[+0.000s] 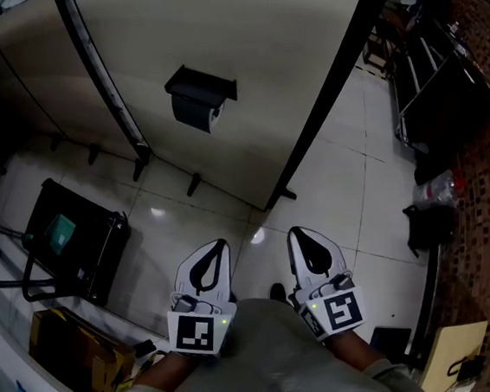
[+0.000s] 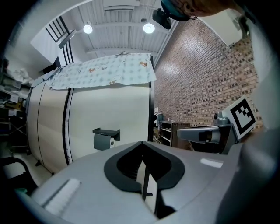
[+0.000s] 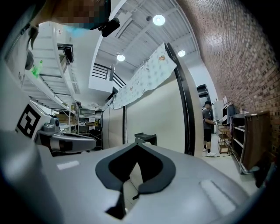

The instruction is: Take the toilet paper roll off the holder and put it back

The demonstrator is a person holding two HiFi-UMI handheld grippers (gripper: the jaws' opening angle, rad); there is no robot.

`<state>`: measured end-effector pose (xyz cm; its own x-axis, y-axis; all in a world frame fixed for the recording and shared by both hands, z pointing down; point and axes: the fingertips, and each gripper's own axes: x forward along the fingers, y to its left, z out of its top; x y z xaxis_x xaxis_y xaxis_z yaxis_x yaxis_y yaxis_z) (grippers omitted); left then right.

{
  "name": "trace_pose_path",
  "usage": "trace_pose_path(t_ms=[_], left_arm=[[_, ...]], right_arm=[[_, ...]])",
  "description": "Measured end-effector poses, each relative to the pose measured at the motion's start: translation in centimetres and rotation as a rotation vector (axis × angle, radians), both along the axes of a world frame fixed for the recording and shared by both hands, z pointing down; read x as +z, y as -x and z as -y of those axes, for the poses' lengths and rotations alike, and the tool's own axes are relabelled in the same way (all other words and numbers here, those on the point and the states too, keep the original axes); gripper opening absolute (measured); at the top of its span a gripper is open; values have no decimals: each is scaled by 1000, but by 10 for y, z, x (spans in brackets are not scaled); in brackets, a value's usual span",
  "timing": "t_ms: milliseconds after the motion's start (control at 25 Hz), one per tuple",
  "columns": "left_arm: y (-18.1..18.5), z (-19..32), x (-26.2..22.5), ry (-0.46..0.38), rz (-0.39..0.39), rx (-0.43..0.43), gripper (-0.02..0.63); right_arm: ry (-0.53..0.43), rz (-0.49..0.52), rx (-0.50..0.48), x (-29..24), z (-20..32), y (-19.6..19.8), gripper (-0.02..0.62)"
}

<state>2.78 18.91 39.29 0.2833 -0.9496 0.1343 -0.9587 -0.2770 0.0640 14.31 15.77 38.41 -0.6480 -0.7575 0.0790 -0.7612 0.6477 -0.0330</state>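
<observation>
The left claw (image 1: 214,250) and the right claw (image 1: 300,237) are held low in front of the person, side by side, each with its jaws pressed together on nothing. Ahead stands the large beige partition wall (image 1: 240,69), rising from the tiled floor (image 1: 348,180). On the wall hangs the dark holder (image 1: 200,86) with its flat lid. The toilet paper roll (image 1: 193,111) sits under that lid, its white end showing at the right, well apart from both claws. The step in hand appears to be the approach, with the roll not yet taken off. To do it well, one claw should probably come level with the roll and open wide before it arrives. It should then close gently across the roll's body below the lid, since soft paper likely squashes or unspools under a hard pinch. The other claw could steady the holder.
</observation>
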Motion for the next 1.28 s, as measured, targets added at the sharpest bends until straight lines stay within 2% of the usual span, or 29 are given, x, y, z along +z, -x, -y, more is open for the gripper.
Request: trace_pose_path(t_ms=[360, 640, 800, 1080, 1280], left_arm=[[-50, -3, 6, 8, 12, -50, 8], [-74, -13, 24, 45, 24, -91, 8], [-85, -19, 31, 56, 31, -103, 8], [-79, -37, 34, 49, 31, -175, 8], [-82, -45, 31, 41, 46, -182, 8]], right_arm=[[0, 20, -27, 0, -5, -49, 0], [19, 4, -87, 10, -11, -66, 0], [-2, 16, -136, 10, -15, -63, 0], [19, -24, -182, 24, -23, -57, 0], [-1, -17, -212, 20, -30, -52, 0]])
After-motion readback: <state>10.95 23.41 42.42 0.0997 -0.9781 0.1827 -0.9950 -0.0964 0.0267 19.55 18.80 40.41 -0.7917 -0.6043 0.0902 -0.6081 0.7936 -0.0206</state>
